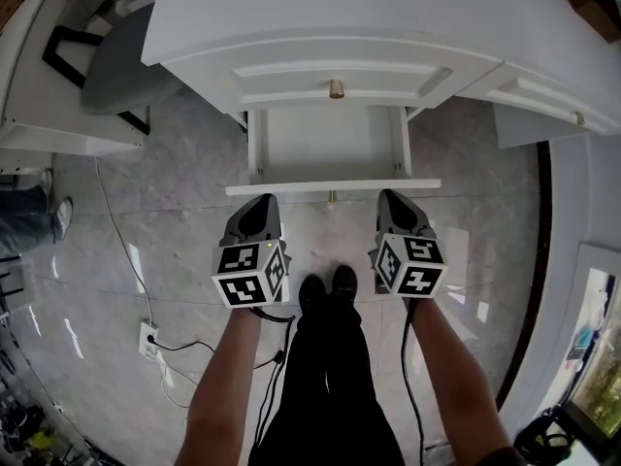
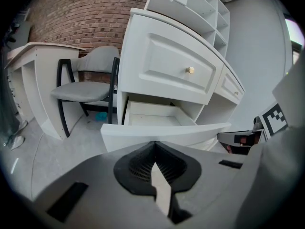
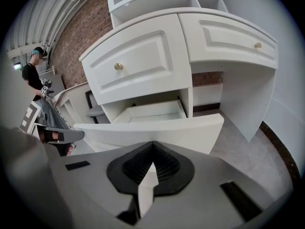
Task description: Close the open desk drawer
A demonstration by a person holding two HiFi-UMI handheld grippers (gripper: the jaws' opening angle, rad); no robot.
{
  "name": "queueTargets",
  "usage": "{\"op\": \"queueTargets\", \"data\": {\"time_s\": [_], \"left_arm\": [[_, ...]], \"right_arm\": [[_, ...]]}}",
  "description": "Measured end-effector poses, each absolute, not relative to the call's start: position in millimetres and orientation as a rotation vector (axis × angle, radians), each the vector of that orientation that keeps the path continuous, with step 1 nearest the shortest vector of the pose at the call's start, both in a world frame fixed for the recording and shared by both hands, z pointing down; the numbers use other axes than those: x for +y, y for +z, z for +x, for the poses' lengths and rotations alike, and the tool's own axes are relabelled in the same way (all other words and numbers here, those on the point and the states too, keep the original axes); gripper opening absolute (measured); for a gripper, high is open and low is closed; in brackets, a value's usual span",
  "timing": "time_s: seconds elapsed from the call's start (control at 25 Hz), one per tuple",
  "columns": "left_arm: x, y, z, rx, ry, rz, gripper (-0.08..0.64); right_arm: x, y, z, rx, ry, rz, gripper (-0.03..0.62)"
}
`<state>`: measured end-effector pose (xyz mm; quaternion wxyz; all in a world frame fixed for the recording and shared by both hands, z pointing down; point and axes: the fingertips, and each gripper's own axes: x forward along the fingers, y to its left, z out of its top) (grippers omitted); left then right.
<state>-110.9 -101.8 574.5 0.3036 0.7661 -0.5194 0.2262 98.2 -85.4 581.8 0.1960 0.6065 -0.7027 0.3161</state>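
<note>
Head view: white wooden desk (image 1: 320, 17) at top of frame. Its lower white drawer (image 1: 333, 187) is pulled well out over the grey marble-pattern floor (image 1: 146, 212), with the empty tray exposed. A small brass knob (image 1: 332, 197) sits at the centre of its front panel. The drawer above, closed, carries a round brass knob (image 1: 336, 88).

Left gripper (image 1: 258, 205) and right gripper (image 1: 390, 200), both grey with black pads, sit just beside the open drawer's front panel, one either side of the small knob. Whether they touch it cannot be told.

Left gripper view: jaws pressed together, nothing between them, front panel directly ahead. Right gripper view: same, jaws closed and empty.

Grey-seated chair with black frame (image 2: 88, 87) stands left of the desk, a red brick wall (image 2: 81, 18) behind it. White socket block with black cable (image 1: 147, 340) lies on the floor.
</note>
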Motion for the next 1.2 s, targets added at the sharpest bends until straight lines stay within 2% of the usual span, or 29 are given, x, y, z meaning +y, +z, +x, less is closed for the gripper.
{"op": "queueTargets", "data": {"time_s": [1.2], "left_arm": [[-215.9, 574.3, -102.9, -1.442, 0.512, 2.003, 0.009]], "right_arm": [[-198.3, 582.0, 106.7, -1.985, 0.825, 1.724, 0.005]]}}
